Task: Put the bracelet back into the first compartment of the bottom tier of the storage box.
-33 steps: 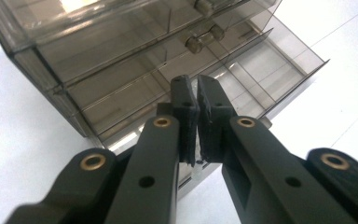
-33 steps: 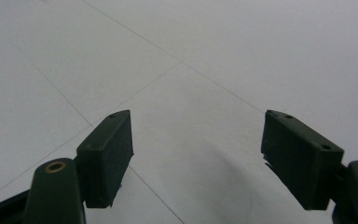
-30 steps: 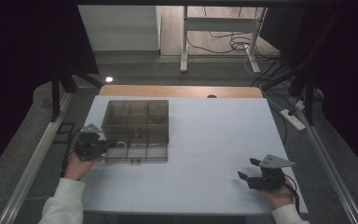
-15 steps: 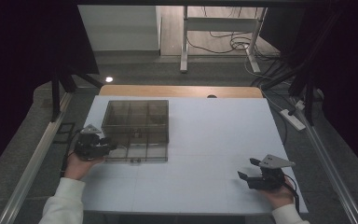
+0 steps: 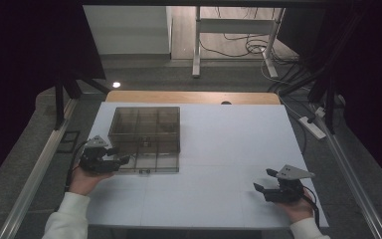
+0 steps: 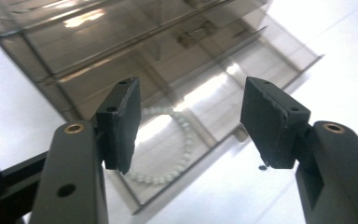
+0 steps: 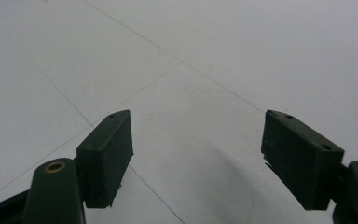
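On the white table (image 5: 219, 149) we judge the smoky clear-plastic compartment box (image 5: 146, 130) step a release: our left gripper (image 5: 122, 158), jaws just opening and empty, leaves the white bead bracelet (image 6: 168, 144) in its pulled-out near drawer, withdrawal next, right gripper (image 5: 261, 185) idle, agape.

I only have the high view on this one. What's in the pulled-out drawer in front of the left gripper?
Observer: A ring of white beads lies in the drawer; the left gripper view shows it.
Operator: Is the left gripper holding the beads?
Observer: No. The left gripper has just been opening its fingers, and nothing is between them; the beads lie on the drawer floor beyond.
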A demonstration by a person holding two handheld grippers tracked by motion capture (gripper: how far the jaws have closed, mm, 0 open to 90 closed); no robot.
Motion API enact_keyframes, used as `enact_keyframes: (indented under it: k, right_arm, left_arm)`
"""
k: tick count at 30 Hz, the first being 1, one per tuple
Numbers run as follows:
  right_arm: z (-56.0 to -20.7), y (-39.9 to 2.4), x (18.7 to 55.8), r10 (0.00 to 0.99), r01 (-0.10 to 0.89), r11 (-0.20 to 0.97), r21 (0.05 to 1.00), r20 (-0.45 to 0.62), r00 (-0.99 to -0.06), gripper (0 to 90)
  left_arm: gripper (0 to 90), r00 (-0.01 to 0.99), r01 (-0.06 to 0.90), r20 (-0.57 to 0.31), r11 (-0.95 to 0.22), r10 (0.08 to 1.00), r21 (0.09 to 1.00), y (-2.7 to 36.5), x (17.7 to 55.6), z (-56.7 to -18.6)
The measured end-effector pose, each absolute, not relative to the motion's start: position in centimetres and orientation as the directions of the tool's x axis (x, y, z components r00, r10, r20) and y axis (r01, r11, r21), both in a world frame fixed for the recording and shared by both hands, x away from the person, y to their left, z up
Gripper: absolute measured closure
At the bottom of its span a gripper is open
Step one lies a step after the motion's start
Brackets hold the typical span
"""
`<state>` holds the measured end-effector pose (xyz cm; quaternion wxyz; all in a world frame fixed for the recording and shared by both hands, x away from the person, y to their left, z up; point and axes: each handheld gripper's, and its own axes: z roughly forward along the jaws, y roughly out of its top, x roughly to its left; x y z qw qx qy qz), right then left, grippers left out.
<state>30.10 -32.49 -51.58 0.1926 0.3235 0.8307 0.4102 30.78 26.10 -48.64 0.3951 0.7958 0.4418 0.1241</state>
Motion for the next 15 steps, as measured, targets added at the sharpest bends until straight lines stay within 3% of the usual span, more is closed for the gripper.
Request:
enact_keyframes:
  k: [15]
  right_arm:
    - [-51.5, -32.6, 30.1, 0.696, 0.376, 0.447, 0.812, -0.052, -0.716, 24.8]
  left_arm:
    - [39.7, 0.639, 0.551, -0.134, -0.329, 0.758, 0.767, 23.7, 28.0, -48.5]
